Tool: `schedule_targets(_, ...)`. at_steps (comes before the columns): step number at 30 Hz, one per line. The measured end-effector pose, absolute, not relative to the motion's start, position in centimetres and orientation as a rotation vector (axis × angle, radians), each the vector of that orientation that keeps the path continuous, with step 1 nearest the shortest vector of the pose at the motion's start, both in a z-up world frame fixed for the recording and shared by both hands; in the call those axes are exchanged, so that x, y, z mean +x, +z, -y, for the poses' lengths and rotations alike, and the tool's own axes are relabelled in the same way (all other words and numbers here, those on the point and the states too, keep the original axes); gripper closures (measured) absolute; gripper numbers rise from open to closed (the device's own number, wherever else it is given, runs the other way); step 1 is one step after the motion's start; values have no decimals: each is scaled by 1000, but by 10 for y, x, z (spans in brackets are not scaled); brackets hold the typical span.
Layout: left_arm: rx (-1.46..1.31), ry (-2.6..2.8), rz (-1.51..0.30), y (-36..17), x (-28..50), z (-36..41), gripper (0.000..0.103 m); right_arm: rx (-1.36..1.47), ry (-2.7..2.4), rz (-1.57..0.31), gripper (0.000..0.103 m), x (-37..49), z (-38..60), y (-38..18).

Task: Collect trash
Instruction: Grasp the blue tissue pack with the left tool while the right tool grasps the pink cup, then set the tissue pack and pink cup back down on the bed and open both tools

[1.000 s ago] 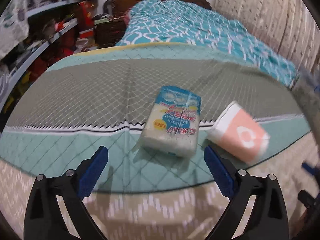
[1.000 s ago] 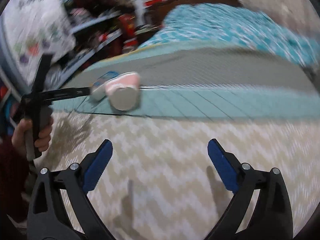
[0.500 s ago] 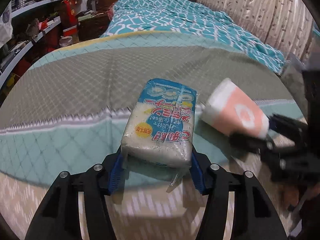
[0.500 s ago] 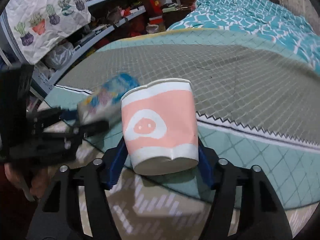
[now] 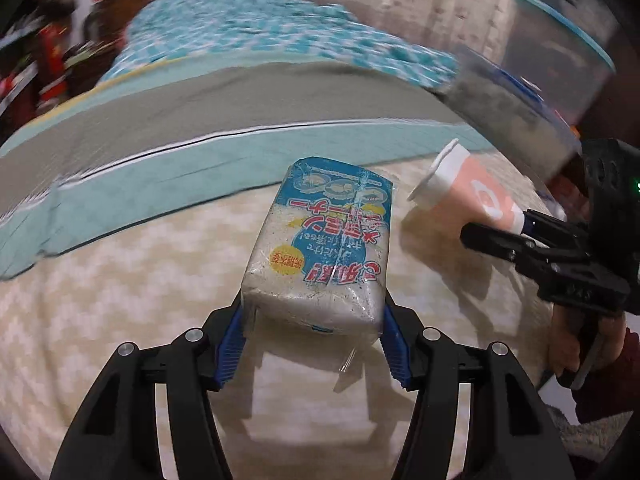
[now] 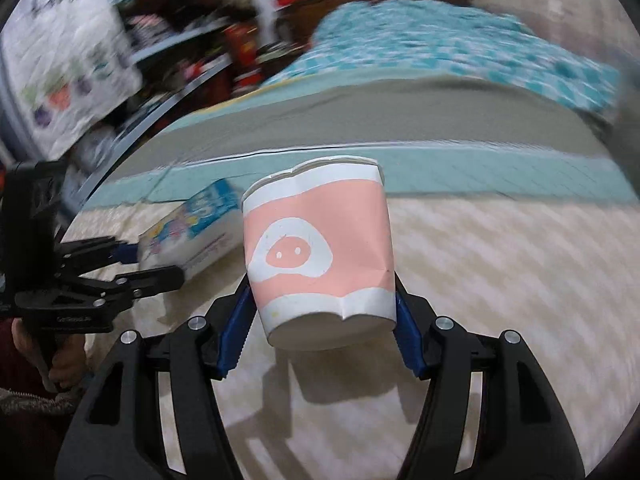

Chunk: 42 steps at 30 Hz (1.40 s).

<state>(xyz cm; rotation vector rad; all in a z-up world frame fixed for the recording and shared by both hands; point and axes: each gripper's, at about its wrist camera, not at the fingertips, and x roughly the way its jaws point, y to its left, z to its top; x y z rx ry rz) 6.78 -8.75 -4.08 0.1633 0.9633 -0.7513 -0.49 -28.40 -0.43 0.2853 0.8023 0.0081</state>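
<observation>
A blue-and-white plastic packet (image 5: 324, 248) with printed lettering is lifted off the bedding. My left gripper (image 5: 313, 312) is shut on its near end, blue pads pressed on both sides, though the jaws are opening slightly. A pink paper cup (image 6: 316, 248) with a white pig-nose mark, dented at the rim, sits tilted in my right gripper (image 6: 320, 292), which is shut on its base. In the left wrist view the cup (image 5: 468, 188) and right gripper (image 5: 516, 220) are at the right. The right wrist view shows the packet (image 6: 192, 232) and left gripper (image 6: 148, 262) at the left.
Below both grippers lies a beige zigzag cover (image 5: 120, 300), with a grey and teal quilt (image 5: 240, 100) and a teal patterned bedspread (image 5: 260, 40) beyond. Cluttered shelves (image 6: 180, 60) and a plant-print bag (image 6: 68, 68) stand left. A dark bin (image 5: 520, 92) looms at the right.
Both grippers went from wide open to shut, the left on the packet and the right on the cup. Both items have since left the teal quilt and now hang over the beige cover.
</observation>
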Motion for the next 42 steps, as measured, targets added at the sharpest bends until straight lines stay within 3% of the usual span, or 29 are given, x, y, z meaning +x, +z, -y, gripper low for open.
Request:
schedule_targets(8,260,-827,-949,-49,39,148,43,330,-171,-761,34,-77,316,-14)
schedule_targets(11,284,-789,-970,-55,37,156,32,332,-194,-732,12,-87,316,-19)
schedule_targets(15,246,-756,-955,-43,38,144,20,342,-175,-704,8,-94,316,-19)
schedule_targets(20,241,-683,-932,-34,39,136,15,360,-183,-686,7,-92,314,-18)
schedule_targets(42,169,-501,-1027,-54,39,91,13,416,-231,-733,4,-85,305,-31)
